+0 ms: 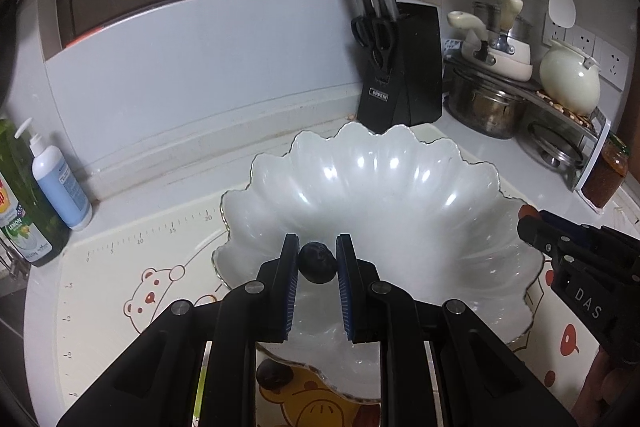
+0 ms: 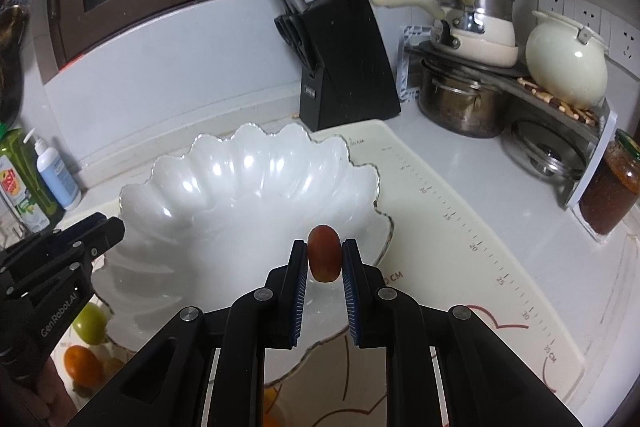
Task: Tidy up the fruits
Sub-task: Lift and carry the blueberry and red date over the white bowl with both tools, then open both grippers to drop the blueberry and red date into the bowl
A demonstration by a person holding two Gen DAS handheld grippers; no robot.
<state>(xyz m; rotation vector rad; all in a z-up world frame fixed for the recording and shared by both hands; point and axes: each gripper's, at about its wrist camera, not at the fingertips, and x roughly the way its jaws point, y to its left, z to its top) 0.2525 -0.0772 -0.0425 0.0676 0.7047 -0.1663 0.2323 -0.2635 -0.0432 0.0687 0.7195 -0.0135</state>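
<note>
The left gripper (image 1: pixel 318 263) pinches a small dark round fruit (image 1: pixel 318 262) between its two blue-padded fingers, close to the tips. The right gripper (image 2: pixel 325 261) pinches a reddish oval fruit (image 2: pixel 324 253) the same way, held upright between the pads with its top rising just past the fingertips.

Both fruits hang over a wide white scalloped bowl (image 1: pixel 400 163), which looks empty. The dark fruit sits above the bowl's near side, toward its middle; the reddish fruit sits above the bowl's near right rim, barely inside it.

The step in hand appears to be carrying fruit to the bowl. The next move likely calls for lowering each gripper toward the bowl's floor and spreading the fingers gently, so the round fruits do not roll or bounce out. The right gripper may first need to move further in from the rim.

More fruit waits on the cartoon-bear mat (image 1: pixel 160 291) under the bowl: another dark fruit (image 1: pixel 273 374) just outside the near rim, and a green fruit (image 2: pixel 90 323) and an orange fruit (image 2: pixel 82 365) off the bowl's left side.

Behind the bowl stands a black knife block (image 1: pixel 404 75).
</note>
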